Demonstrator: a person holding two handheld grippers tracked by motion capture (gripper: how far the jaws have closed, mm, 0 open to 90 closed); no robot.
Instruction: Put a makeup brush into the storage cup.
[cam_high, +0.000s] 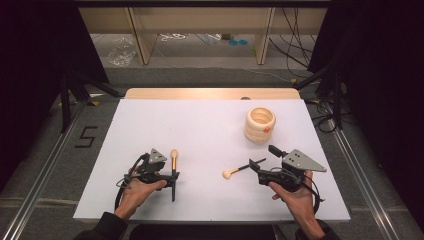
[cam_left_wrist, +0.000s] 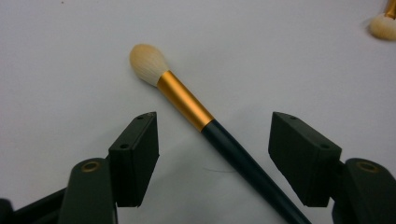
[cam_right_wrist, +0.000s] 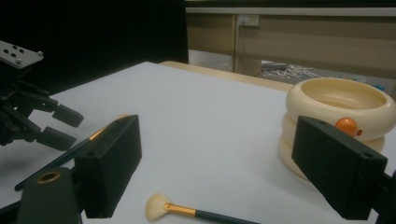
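I'd centre left gripper (cam_left_wrist: 212, 140), fingers (cam_left_wrist: 135, 154) part open astride brush handle (cam_left_wrist: 243, 156), touching nothing, before closing; right gripper (cam_right_wrist: 233, 172) open, empty

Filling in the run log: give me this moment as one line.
left gripper: open, fingers astride dark-handled gold-ferruled brush | right gripper: open, above fan brush | cream ribbed holder: upright

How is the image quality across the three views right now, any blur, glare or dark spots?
High view: table evenly lit, no glare, surroundings dark. Left gripper view: round brush sharp, soft shadow beside its handle, near fingers slightly soft. Right gripper view: dim, warm cast; fan brush and cream holder readable, fingers blurred.
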